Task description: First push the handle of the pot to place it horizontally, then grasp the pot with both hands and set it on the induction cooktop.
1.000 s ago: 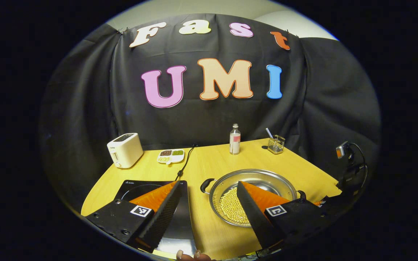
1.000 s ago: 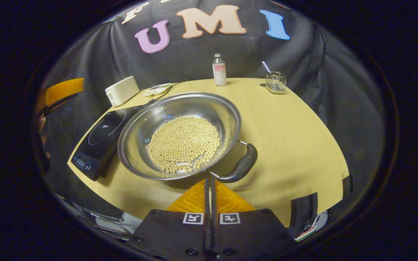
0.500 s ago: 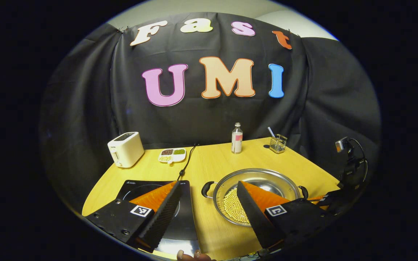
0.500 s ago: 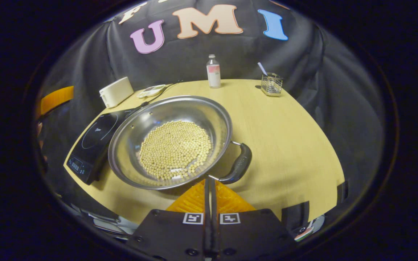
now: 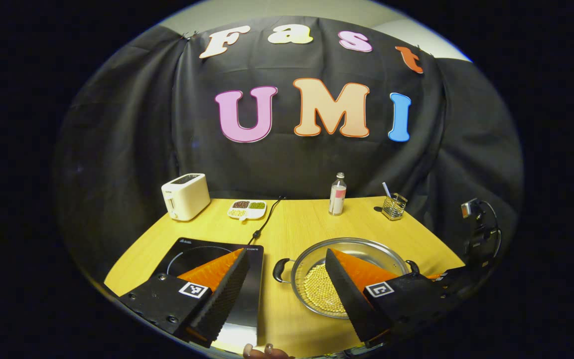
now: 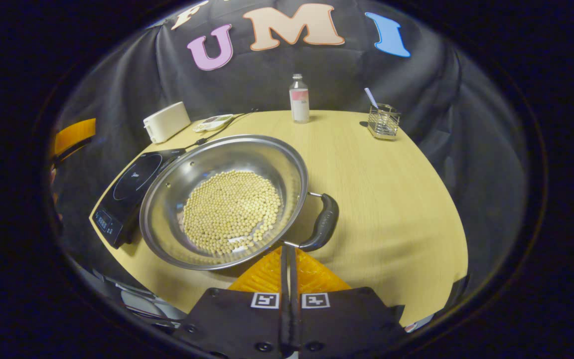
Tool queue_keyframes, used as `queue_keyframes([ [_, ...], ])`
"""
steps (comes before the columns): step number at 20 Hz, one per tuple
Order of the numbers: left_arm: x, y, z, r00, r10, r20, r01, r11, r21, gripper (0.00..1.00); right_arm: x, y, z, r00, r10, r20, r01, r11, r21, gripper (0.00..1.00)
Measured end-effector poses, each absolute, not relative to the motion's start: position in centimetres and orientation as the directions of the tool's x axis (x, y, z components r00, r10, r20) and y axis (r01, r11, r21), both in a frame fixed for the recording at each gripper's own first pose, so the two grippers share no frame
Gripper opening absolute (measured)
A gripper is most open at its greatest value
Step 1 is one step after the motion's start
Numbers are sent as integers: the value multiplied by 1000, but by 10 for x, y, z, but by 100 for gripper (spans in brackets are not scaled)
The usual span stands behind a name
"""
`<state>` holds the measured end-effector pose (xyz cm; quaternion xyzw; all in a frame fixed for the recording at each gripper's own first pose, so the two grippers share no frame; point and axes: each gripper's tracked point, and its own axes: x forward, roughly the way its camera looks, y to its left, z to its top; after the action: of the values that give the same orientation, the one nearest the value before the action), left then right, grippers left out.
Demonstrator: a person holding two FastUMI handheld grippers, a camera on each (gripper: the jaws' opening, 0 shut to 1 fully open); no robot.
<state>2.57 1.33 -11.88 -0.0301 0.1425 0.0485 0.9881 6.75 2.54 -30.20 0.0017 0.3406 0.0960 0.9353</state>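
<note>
Where cooktop (image 6: 132, 187) meets pot (image 6: 224, 199): toaster (image 6: 166, 121) beyond.

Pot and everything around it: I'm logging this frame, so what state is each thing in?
Pot: on the table, beside the cooktop, holding beans.
Induction cooktop: bare, nothing on it.
Left tool: open, above the table.
Right tool: shut, tips at the pot's near handle.
Bottle: upright, capped.
Toaster: upright, nothing sticking out.

Along my desk's (image 6: 391, 199) far edge I see a white toaster (image 5: 185, 196) at the left corner, a divided snack tray (image 5: 247, 209) beside it, a bottle (image 6: 299, 98) mid-edge, and a wire cup (image 6: 383, 121) with a straw toward the right.
</note>
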Motion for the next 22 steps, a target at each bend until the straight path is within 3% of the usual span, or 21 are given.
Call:
queue_keyframes([
  [14, 8, 7, -115, 931, 217, -292, -230, 973, -10, 99, 95, 17, -302, 718, 267, -642, -302, 952, 59, 0],
  [22, 5, 5, -122, 923, 224, -314, -245, 969, -29, 99, 96, 13, -302, 715, 266, -646, -307, 950, 52, 2],
])
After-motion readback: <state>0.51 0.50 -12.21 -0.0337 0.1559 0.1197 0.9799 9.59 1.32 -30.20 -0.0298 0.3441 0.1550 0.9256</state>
